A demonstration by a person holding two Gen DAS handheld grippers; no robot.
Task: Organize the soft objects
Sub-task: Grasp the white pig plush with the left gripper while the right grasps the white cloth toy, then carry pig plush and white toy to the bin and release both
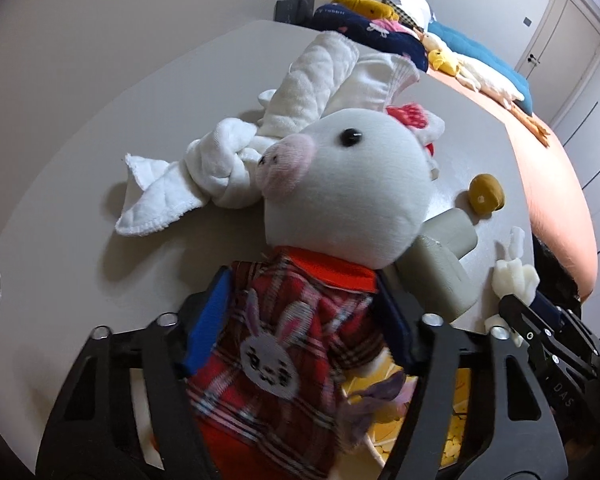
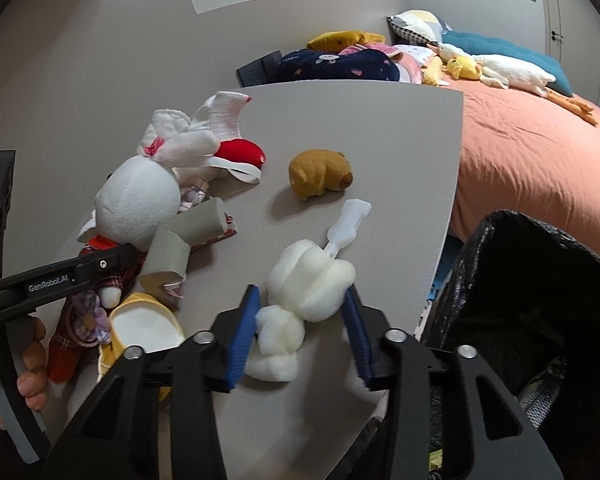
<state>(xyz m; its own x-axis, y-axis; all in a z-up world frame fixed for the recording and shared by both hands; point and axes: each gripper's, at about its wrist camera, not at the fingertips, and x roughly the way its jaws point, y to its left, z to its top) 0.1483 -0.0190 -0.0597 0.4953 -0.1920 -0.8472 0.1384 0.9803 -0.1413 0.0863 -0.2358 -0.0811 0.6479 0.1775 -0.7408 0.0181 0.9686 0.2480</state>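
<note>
A white plush rabbit (image 1: 340, 184) in a red plaid shirt fills the left wrist view. My left gripper (image 1: 300, 324) is shut on its body, blue pads pressed to both sides of the shirt. In the right wrist view the same rabbit (image 2: 136, 200) hangs at the left, over the grey table's (image 2: 360, 128) edge. My right gripper (image 2: 300, 336) is shut on a white foam brush (image 2: 312, 284), whose plastic handle (image 2: 350, 220) points away from me. A brown plush animal (image 2: 320, 174) lies on its side at mid-table.
Knotted white towels (image 1: 220, 168), grey foam rolls (image 2: 192, 236), a red cushion (image 2: 240, 152) and a yellow slipper (image 2: 140, 328) crowd the table's left part. A black bin bag (image 2: 540, 300) stands at the right. Behind lies an orange bed (image 2: 520, 160) with a goose plush (image 2: 512, 70).
</note>
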